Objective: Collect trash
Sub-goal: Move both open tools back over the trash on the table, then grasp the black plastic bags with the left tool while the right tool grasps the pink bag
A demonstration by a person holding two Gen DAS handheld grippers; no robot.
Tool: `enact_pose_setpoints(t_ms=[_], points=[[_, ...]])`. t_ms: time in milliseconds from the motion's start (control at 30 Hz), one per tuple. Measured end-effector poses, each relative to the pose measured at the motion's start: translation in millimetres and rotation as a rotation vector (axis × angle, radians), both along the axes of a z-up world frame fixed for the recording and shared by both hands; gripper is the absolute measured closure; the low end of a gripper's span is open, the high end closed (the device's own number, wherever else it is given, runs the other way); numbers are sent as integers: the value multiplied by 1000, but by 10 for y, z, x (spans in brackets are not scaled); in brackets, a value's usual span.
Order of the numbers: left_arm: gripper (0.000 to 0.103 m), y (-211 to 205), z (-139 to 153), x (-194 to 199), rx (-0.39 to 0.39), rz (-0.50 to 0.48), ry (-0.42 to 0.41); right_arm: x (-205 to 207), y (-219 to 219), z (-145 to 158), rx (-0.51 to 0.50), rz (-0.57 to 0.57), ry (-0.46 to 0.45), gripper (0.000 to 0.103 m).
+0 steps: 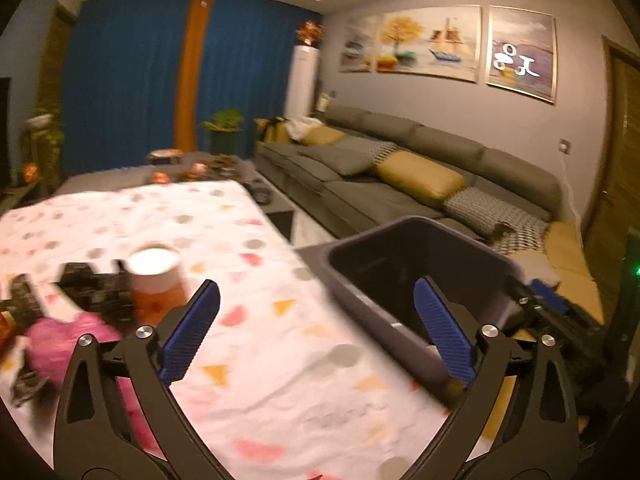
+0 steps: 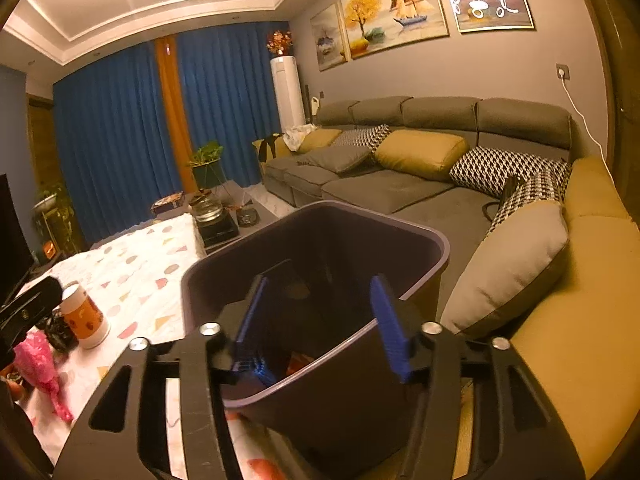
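A dark trash bin (image 2: 420, 280) stands at the right edge of the table; it also shows in the left wrist view (image 1: 352, 300). My right gripper (image 2: 320, 324) is open over the bin's mouth, with nothing between its blue pads; some trash lies inside. My left gripper (image 1: 316, 320) is open and empty above the patterned tablecloth (image 1: 260, 340), left of the bin. A paper cup (image 1: 156, 284) stands at the left, also in the right wrist view (image 2: 84, 316). Pink crumpled wrap (image 1: 64, 340) and dark wrappers (image 1: 92, 292) lie beside it.
A grey sofa (image 2: 380, 188) with yellow and patterned cushions runs along the right. A glass teapot (image 2: 208, 208) and trays stand on the far end of the table. Blue curtains and plants are at the back.
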State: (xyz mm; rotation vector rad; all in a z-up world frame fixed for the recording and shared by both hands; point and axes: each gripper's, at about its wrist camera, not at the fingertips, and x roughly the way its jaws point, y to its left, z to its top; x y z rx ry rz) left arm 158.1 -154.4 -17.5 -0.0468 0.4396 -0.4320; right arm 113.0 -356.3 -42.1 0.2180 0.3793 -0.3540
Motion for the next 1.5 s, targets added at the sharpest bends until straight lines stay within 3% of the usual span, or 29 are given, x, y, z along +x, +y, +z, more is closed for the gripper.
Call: enact_pose_setpoints(t_ms=[167,400,867,1100,1367,1433,1500], points=[[6,466,32,-202,13,109,-36,-111,170,66,-7,22,-21,31],[6,1150,25,-472,11,239,-30,-187,693,154,-17,115,-32,23],[6,2367,13,-797,19,473,-22,-17,2109,108,-56,402,13,22],[6,2680,-4,-749,-7,510,-1,145,2615,43,-93,510,35,22],[6,2652,-67,-505,-7,480,22,517,2899,-67,-93,566,85,22],[6,2641,-90,-427,-4,475,28,606,2933,-108,-86,584,103,28],[6,2621,-112,-349,-1,462,33,689,2961,-163,-78,599,129,43]])
